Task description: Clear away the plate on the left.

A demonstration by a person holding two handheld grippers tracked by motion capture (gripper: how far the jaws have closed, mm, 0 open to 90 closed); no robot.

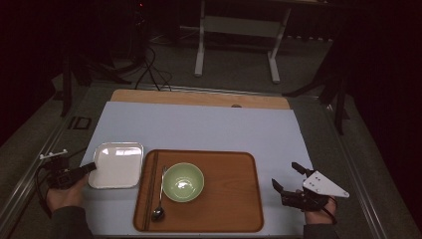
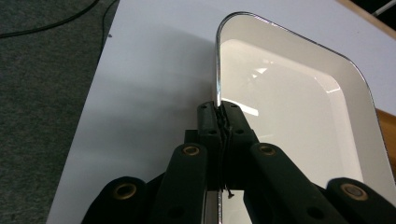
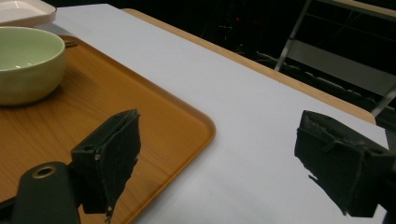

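A white rectangular dish (image 1: 117, 164) with a shiny rim lies on the pale sheet, just left of the brown tray (image 1: 229, 199). My left gripper (image 1: 92, 168) is shut on the dish's left rim; in the left gripper view its jaws pinch the rim of the dish (image 2: 299, 107) at the left gripper's tip (image 2: 219, 112). On the tray stand a green bowl (image 1: 183, 182), a spoon (image 1: 160, 196) and dark chopsticks (image 1: 151, 189). My right gripper (image 1: 287, 175) is open over the sheet right of the tray; the right gripper (image 3: 217, 154) has the tray (image 3: 154, 116) corner and the bowl (image 3: 28, 60) ahead.
The pale sheet (image 1: 209, 127) covers a wooden tabletop (image 1: 199, 97). Beyond the table stand a white metal frame (image 1: 239, 30) and cables on the floor (image 1: 149, 69). Grey floor runs along both sides of the table.
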